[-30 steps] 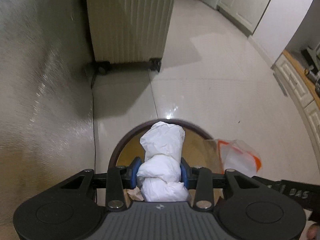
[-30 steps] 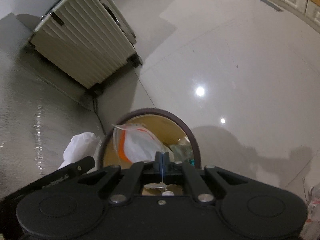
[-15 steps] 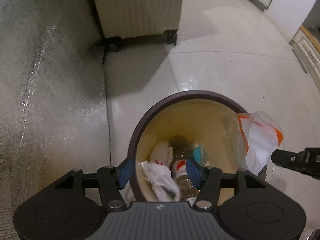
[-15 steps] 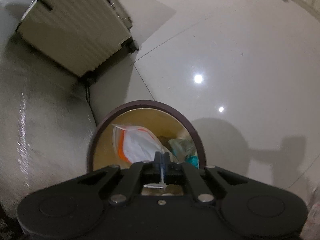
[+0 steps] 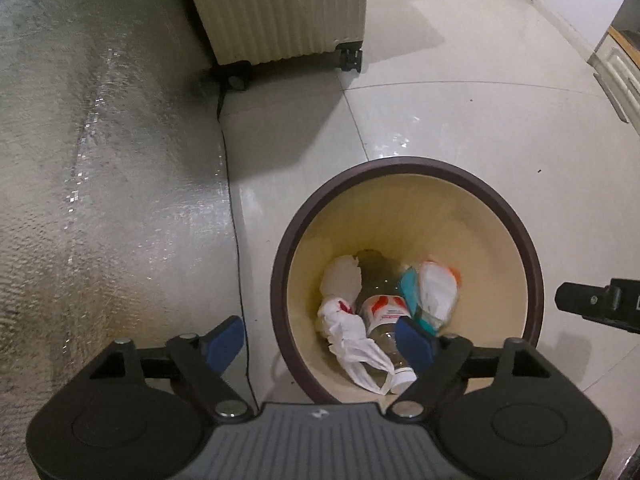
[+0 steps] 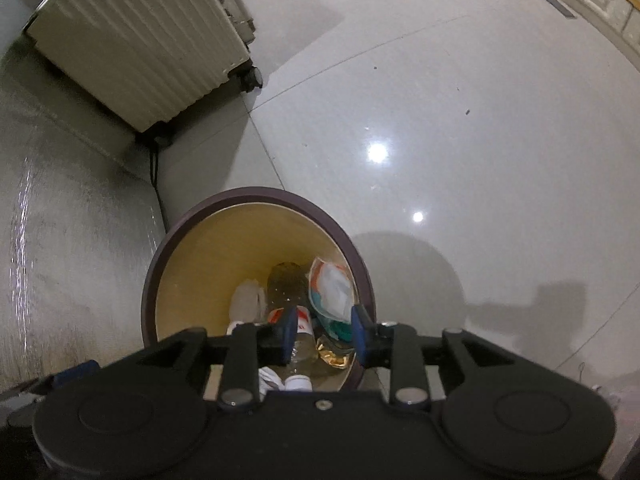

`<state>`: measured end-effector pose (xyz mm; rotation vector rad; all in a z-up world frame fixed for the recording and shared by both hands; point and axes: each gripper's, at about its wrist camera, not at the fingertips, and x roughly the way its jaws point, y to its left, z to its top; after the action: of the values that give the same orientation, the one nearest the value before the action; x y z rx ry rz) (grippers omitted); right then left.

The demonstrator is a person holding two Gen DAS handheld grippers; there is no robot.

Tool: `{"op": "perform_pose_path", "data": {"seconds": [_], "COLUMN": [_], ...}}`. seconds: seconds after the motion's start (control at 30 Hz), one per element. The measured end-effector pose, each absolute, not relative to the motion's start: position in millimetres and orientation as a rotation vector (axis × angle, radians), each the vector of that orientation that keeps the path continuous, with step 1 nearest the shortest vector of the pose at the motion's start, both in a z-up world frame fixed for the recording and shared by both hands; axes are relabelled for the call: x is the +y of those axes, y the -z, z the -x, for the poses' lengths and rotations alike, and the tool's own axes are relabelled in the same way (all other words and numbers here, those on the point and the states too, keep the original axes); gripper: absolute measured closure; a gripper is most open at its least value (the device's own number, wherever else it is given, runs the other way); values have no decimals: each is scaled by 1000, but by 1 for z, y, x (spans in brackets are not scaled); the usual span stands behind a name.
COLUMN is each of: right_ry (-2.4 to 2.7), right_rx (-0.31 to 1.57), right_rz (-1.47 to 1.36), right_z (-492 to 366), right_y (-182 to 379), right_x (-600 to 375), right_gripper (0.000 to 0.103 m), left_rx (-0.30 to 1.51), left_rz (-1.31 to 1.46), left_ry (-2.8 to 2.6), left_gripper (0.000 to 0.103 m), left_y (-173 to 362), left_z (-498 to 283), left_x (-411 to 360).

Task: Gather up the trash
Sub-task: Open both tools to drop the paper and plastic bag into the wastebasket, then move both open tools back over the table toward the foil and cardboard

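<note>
A round bin with a dark brown rim (image 5: 404,164) (image 6: 256,194) and a tan inside stands on the tiled floor. At its bottom lie a crumpled white wad (image 5: 344,312) (image 6: 248,300), a clear plastic bottle (image 5: 382,308) (image 6: 286,284) and a clear bag with orange trim (image 5: 438,288) (image 6: 332,284). My left gripper (image 5: 320,340) hangs over the bin's near left rim, its jaws opening wide with nothing held between them. Above the bin's right side my right gripper (image 6: 324,334) is opening too, its pads apart and gripping nothing.
A ribbed cream suitcase (image 5: 280,8) (image 6: 144,48) on wheels stands behind the bin. A silvery padded surface (image 5: 100,160) runs along the left, with a thin black cable (image 5: 236,248) at its edge. White cabinets (image 5: 616,68) line the far right. Glossy floor tiles spread to the right.
Both grippers let go over the bin. The white wad dropped from the left jaws and the orange-trimmed bag from the right jaws, and both now lie inside. Both views tipped further down.
</note>
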<state>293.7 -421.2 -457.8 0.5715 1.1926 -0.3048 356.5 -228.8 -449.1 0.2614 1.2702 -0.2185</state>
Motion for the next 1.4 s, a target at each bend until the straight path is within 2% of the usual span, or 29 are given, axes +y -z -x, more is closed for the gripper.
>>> {"op": "perform_pose_path", "data": {"seconds": [0.17,0.33,0.4,0.57,0.63,0.67,0.8,1.4], "right_ry": [256,225,220,198,190,186,203,252], "right_rx": [1197,1182,1182,1173,1169,1162,1132,1005], "right_rz": [-497,-439,-423,-381,-362,-353,-359,-308], "right_z": [-292,-285,-281,-274,-270,-268,-255,-170], "right_y": [448,435,430,417,412,409,395,300], "right_x": [-417,-420,-422,-421,-419,-418,-421,-418], "right_gripper": [59,35,28,18,6,4,0,0], "left_rx": [1280,1280,1278,1267,1260,1258,1246,1133], "left_rz": [-232,-197,-191,-164,-156,-151,-131,-131], "left_ry": [190,176,171,155,143,138,125,156], "left_gripper": [10,5,4,0,0,0,0,0], "left_y": [442,431,426,414,409,406,392,297], "left_z": [-354,-350,-346,-334,-329,-327,-318,-242], "left_x": [-221,-218,-216,-209,-205,-204,-199,-187]}}
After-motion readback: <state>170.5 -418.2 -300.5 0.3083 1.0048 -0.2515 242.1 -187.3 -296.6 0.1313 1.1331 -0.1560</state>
